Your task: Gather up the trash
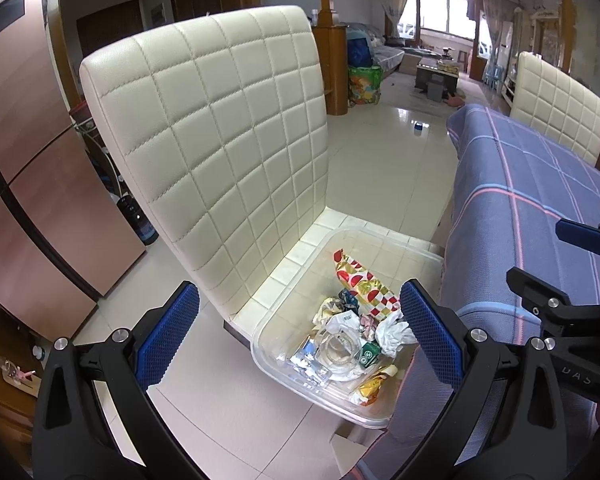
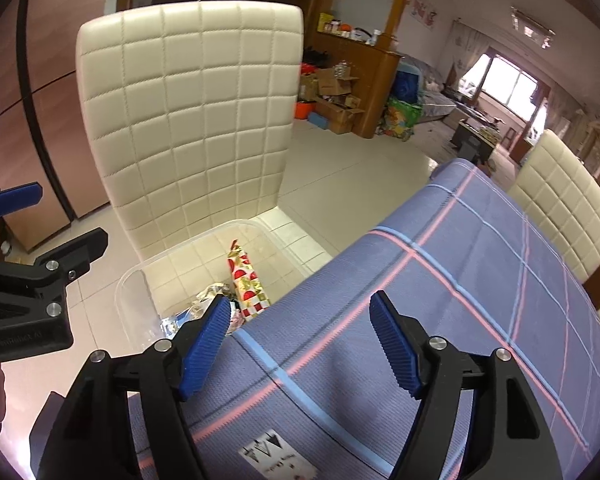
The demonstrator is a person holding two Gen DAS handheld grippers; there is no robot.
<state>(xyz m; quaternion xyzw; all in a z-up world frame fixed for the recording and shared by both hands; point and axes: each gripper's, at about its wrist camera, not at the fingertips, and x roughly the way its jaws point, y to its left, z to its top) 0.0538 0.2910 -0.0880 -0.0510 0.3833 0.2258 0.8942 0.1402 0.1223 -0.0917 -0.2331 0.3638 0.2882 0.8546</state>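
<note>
A clear plastic bin (image 1: 268, 364) sits on the seat of a cream quilted chair (image 1: 220, 140). It holds several pieces of trash: a red-and-gold patterned wrapper (image 1: 360, 280), crumpled white tissue (image 1: 392, 332), a tape roll (image 1: 340, 352) and a gold wrapper (image 1: 374, 388). My left gripper (image 1: 300, 336) is open and empty above the bin's near side. My right gripper (image 2: 300, 344) is open and empty over the blue plaid tablecloth (image 2: 480, 280), beside the bin (image 2: 136, 280). The patterned wrapper (image 2: 248, 284) shows there too.
The table with the plaid cloth (image 1: 540, 200) stands right of the chair. A second cream chair (image 2: 560, 208) is at its far side. A pinkish cabinet (image 1: 28, 180) stands left. The tiled floor (image 1: 380, 152) runs back to boxes and bags (image 2: 340, 96).
</note>
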